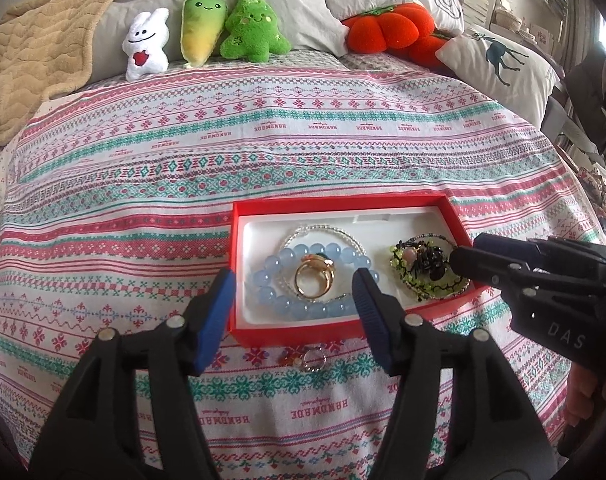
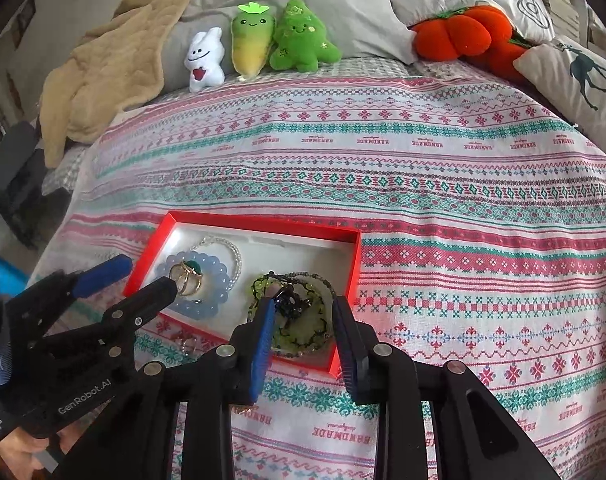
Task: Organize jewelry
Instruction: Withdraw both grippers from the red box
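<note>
Left gripper [image 1: 293,300] stands spread at the lower middle of its view, pinching nothing, above the near edge of the red box [image 1: 455,210]. In the box's left part lie the blue bracelet [image 1: 281,258] and the gold ring [image 1: 315,280]; in the right part lies the green bracelet [image 1: 427,268], with the right gripper [image 2: 303,320] spread around it and not pinching. Most jewelry seems already stored. One small ring [image 1: 313,360] remains on the bedspread [image 1: 263,152], just below the box. Plush toys [image 1: 207,28] stand far at the top; nothing blocks the way.
</note>
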Demonstrator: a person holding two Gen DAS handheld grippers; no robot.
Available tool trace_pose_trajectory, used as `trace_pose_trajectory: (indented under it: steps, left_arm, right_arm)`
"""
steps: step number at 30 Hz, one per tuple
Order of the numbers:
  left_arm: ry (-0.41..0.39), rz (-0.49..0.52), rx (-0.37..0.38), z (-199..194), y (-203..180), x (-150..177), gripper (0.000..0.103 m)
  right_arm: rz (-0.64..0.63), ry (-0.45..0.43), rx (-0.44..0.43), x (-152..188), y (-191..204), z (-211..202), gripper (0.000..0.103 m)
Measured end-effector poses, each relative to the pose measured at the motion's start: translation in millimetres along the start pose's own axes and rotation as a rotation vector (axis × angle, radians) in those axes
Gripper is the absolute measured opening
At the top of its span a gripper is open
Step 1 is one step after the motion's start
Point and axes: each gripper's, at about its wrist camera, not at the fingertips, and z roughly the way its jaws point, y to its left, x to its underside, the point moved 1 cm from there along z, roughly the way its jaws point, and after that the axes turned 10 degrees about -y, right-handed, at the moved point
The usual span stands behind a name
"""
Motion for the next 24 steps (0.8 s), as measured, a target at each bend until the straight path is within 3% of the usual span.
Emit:
trace_pose_trajectory:
  steps: [1,3,7,11,24]
  left_arm:
    - [0.001,0.002,-0.002,-1,0,1,0.066]
    - [0.004,0.007,-0.005,-4,1,2,0.068]
    - [0.015,0.015,-0.007,-11,0,5,0.07]
    - [0.025,0.019,-0.014,-20,1,9,0.082]
    - [0.117,-0.044,0.0,-38,15,27,0.092]
  right_arm:
    - [0.002,-0.003,-0.001,0,0,-2,0.051]
    - [0.012,-0.026,-0.005,0,-1,-8,0.064]
    - [0.016,-0.044,-0.009,-2,-2,-18,0.064]
    - [0.014,-0.037,-0.009,0,-1,-24,0.066]
    - [-0.009,0.01,0.002,17,6,-40,0.081]
